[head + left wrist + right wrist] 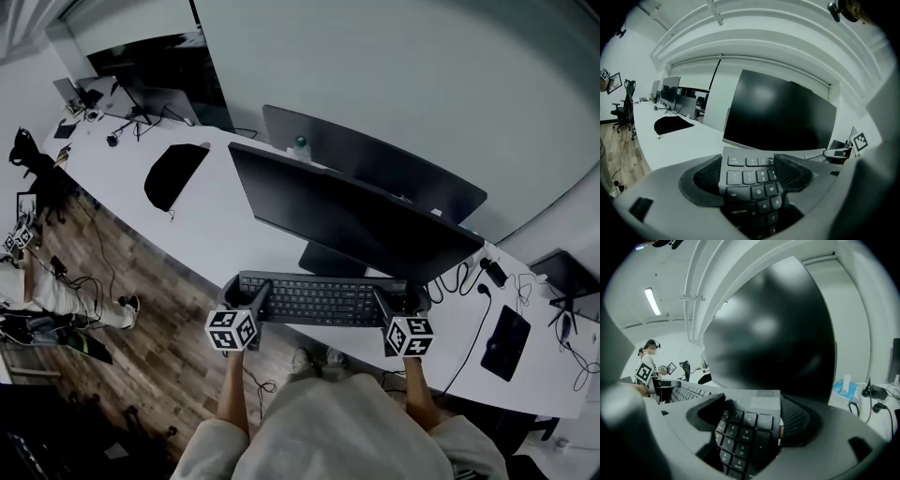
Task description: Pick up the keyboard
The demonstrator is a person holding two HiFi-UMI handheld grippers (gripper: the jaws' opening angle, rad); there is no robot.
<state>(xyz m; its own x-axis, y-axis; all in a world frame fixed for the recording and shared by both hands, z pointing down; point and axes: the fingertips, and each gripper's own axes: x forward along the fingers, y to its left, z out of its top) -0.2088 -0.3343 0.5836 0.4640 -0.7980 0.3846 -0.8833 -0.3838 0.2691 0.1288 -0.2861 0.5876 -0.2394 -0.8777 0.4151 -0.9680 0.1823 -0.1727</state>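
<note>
Left gripper (750,174): jaws clamped across the keyboard's (323,300) left end.
Right gripper (752,420): jaws wide, clamped across its right end.
Keyboard: spans both grippers, before the monitor (356,220), at the desk (216,234) edge.
Handling: likely light, rigid, smooth plastic; end grips suit it, kept level.

Dim, cool-toned pictures, fisheye-warped, with dark vignetted edges.
</note>
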